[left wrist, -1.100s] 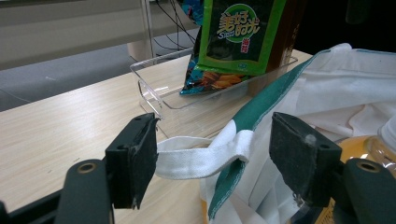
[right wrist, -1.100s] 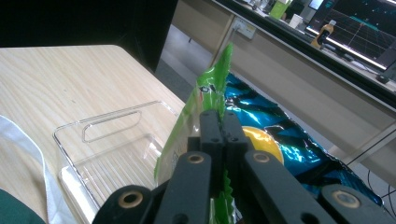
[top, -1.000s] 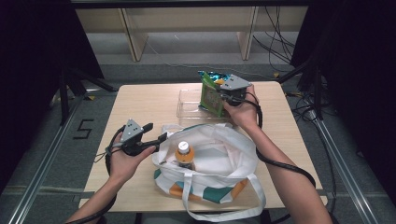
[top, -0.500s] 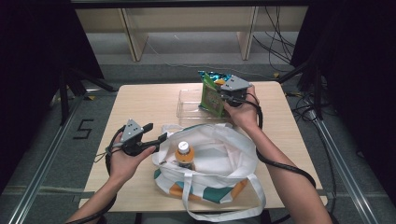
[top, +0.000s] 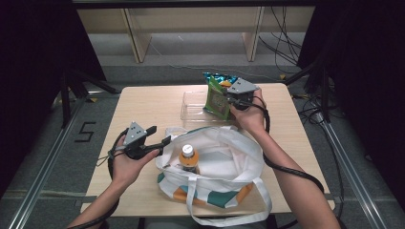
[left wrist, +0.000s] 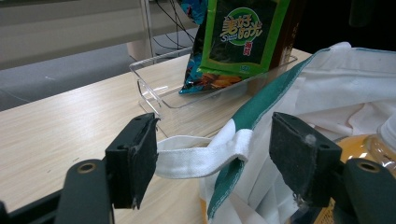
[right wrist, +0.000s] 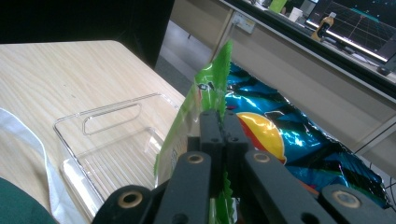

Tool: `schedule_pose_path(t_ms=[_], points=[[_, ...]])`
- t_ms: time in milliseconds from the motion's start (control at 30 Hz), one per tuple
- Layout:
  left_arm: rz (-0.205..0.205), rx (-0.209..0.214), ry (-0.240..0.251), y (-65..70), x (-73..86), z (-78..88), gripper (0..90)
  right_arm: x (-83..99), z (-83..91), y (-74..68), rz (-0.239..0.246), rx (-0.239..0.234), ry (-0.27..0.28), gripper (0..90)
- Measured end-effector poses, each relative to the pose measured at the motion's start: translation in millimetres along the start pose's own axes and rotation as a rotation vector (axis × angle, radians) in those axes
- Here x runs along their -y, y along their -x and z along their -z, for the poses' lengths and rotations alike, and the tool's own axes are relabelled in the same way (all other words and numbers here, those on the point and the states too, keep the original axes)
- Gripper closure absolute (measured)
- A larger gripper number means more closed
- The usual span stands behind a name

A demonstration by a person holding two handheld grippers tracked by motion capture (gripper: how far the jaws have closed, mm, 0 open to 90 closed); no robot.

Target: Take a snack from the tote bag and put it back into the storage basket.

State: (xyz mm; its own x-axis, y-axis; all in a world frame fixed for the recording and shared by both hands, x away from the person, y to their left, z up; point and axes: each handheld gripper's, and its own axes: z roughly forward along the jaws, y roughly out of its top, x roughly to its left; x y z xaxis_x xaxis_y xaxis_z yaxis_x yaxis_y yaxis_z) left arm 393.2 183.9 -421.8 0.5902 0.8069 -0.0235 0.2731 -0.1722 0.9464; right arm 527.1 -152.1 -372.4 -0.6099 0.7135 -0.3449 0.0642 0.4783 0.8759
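Toward the far right corner of the desk (top: 143, 102), my right gripper (right wrist: 218, 122) has its black jaws pressed flat together on the side seam of a green foil snack packet (top: 216, 98), which I hold upright over the clear plastic tray (top: 191, 110). I judge that the pinch sits on the crimped edge so the packet hangs free and the contents are not crushed. A blue and yellow crisp bag (right wrist: 289, 140) lies just behind it, at the tray's far end.

Nearer the front edge, a white cloth tote bag with green trim (top: 224, 157) lies open-mouthed, an orange-filled bottle with a white cap (top: 188, 157) standing inside it. My left gripper (left wrist: 219, 144) is at the bag's left rim with its jaws wide apart; the white strap (left wrist: 201, 151) runs between the pads without being squeezed, though it touches the left one. I take it I am there to keep the mouth open for the packet.

The packet is gripped in my right gripper and well apart from my left.
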Motion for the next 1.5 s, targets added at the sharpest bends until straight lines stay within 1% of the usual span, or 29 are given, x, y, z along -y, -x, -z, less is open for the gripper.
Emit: schedule_pose_path(t_ms=[67,133,167,233,267,300,333,367,433,467,500,533,567,633,700,1033,1133,1167,1200,1267,1300,1333,1400,1433,1467,1500], points=[[0.0,0.0,0.001,0.1,-0.1,0.0,32.0,1.0,0.6,0.0,-0.014,-0.005,-0.002,90.0],[0.0,0.001,0.0,0.3,0.0,-0.1,32.0,2.6,0.9,0.9,-0.032,-0.001,0.007,90.0],[-0.002,0.001,0.0,0.2,0.0,-0.2,32.0,3.3,1.0,1.6,-0.039,-0.006,0.011,90.0],[-0.002,0.002,0.0,0.4,0.0,-0.3,32.0,4.6,1.8,0.5,-0.071,-0.017,-0.001,90.0],[-0.002,0.001,0.0,0.5,0.0,-0.3,32.0,5.4,1.5,1.6,-0.054,-0.001,0.017,90.0],[-0.002,0.001,0.0,0.5,0.0,-0.3,32.0,5.9,1.7,1.3,-0.062,-0.004,0.018,90.0],[-0.002,0.001,0.0,0.6,0.0,-0.3,32.0,6.4,2.3,0.0,-0.083,-0.024,0.01,90.0],[-0.002,0.001,0.0,0.6,0.0,-0.3,32.0,7.3,2.7,-1.0,-0.094,-0.012,0.014,90.0],[-0.002,0.002,0.0,0.6,0.1,-0.4,32.0,8.9,2.7,-0.9,-0.107,-0.027,0.012,90.0],[-0.002,0.002,0.0,0.6,0.1,-0.4,32.0,9.8,1.8,0.0,-0.097,-0.008,0.034,90.0],[-0.002,0.001,0.0,0.4,0.1,-0.3,32.0,10.5,1.7,0.8,-0.094,-0.011,0.035,90.0],[-0.002,0.001,0.0,0.4,0.1,-0.3,32.0,10.9,2.2,0.6,-0.105,-0.021,0.029,90.0],[-0.003,0.001,-0.001,0.3,0.1,-0.3,32.0,11.3,2.8,-0.5,-0.131,-0.027,0.022,90.0],[-0.003,0.001,-0.001,0.3,0.2,-0.4,32.0,12.1,3.0,-0.8,-0.148,-0.019,0.028,90.0],[-0.003,0.001,-0.001,0.4,0.1,-0.3,32.0,12.7,2.8,0.3,-0.135,-0.018,0.033,90.0],[-0.002,0.001,0.0,0.3,0.0,-0.3,32.0,13.7,3.9,-0.6,-0.132,-0.018,0.026,90.0],[-0.003,0.001,-0.002,0.2,0.1,-0.5,32.0,14.5,3.8,1.7,-0.097,-0.004,0.035,90.0],[-0.002,0.007,0.003,0.0,0.3,-1.0,32.0,14.9,3.9,1.8,-0.097,-0.005,0.033,90.0],[-0.002,0.006,0.003,0.1,0.3,-1.0,32.0,15.3,4.1,1.1,-0.113,-0.009,0.03,90.0],[0.0,0.008,0.004,0.2,0.4,-1.2,32.0,16.1,4.4,1.3,-0.112,-0.009,0.029,90.0],[-0.001,0.003,0.0,0.4,0.4,-0.9,32.0,16.4,4.4,1.7,-0.103,-0.01,0.031,90.0],[-0.002,0.003,-0.002,0.4,0.3,-0.9,32.0,16.8,4.9,0.7,-0.115,-0.006,0.025,90.0],[-0.001,0.004,-0.002,0.6,0.4,-1.0,32.0,17.5,5.2,0.5,-0.118,-0.001,0.022,90.0],[-0.001,0.004,-0.002,0.7,0.4,-1.1,32.0,17.9,4.6,0.8,-0.11,-0.006,0.023,90.0],[0.0,0.004,-0.002,0.8,0.5,-1.2,32.0,18.2,4.4,0.8,-0.112,-0.009,0.023,90.0],[0.0,0.004,-0.002,0.9,0.5,-1.2,32.0,18.3,4.9,-0.4,-0.132,-0.022,0.008,90.0]])
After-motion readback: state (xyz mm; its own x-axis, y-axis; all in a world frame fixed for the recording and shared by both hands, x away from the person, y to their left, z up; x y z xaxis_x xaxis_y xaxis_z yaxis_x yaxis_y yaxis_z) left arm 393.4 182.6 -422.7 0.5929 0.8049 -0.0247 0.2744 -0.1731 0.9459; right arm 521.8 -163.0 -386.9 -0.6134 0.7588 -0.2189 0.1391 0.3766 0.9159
